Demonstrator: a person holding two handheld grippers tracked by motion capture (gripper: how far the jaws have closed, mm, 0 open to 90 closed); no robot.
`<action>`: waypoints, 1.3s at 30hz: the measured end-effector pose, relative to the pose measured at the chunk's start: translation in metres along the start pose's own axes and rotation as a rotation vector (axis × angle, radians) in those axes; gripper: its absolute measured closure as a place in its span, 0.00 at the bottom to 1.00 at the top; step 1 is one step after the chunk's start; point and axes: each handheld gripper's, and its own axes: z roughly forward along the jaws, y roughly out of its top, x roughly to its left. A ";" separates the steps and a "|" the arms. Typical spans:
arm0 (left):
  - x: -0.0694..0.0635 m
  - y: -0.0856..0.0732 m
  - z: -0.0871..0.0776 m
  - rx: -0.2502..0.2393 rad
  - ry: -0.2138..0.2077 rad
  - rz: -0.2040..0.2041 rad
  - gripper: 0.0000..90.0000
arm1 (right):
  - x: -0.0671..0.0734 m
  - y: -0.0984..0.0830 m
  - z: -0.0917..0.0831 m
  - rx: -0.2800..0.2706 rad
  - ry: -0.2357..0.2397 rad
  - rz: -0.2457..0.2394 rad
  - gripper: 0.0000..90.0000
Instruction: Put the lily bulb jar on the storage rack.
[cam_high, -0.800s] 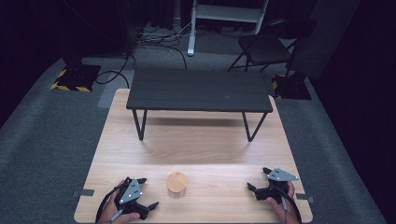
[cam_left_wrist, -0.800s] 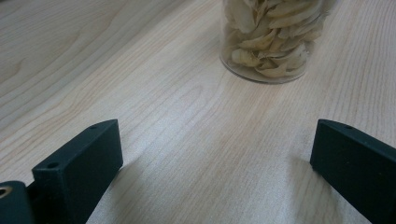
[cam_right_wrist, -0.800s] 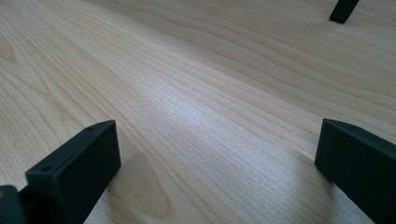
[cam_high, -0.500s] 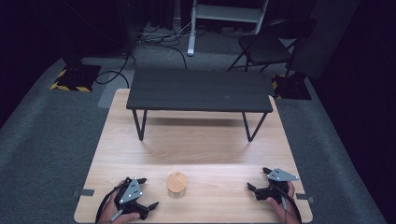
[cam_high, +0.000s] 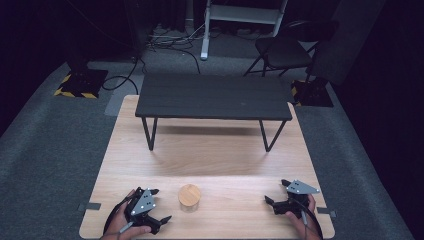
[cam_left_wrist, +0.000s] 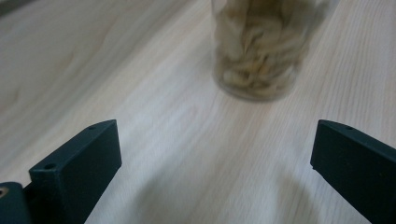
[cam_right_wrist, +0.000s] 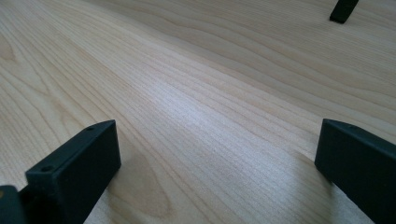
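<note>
Nothing gripped yet. Jar (cam_high: 190, 197) with wooden lid stands upright on the bench (cam_high: 215, 160), between my hands, nearer my left claw (cam_high: 159, 206). Left claw spread wide, empty, facing the jar. Right claw (cam_high: 276, 192) also spread, empty, well apart. Approach and grasp remain.

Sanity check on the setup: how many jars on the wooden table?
1. The jar with the wooden lid stands near the table's front edge, just right of the left gripper and far from the right gripper.
</note>
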 end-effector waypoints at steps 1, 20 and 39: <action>0.001 0.005 0.000 0.002 -0.004 0.005 0.02 | 0.000 0.000 0.000 0.000 0.000 0.000 0.00; 0.014 0.080 0.042 0.069 -0.131 0.117 0.02 | 0.000 0.000 0.000 0.000 0.000 0.000 0.00; 0.019 0.082 0.069 0.044 -0.189 0.118 0.26 | 0.000 0.000 0.000 0.000 0.000 0.000 0.00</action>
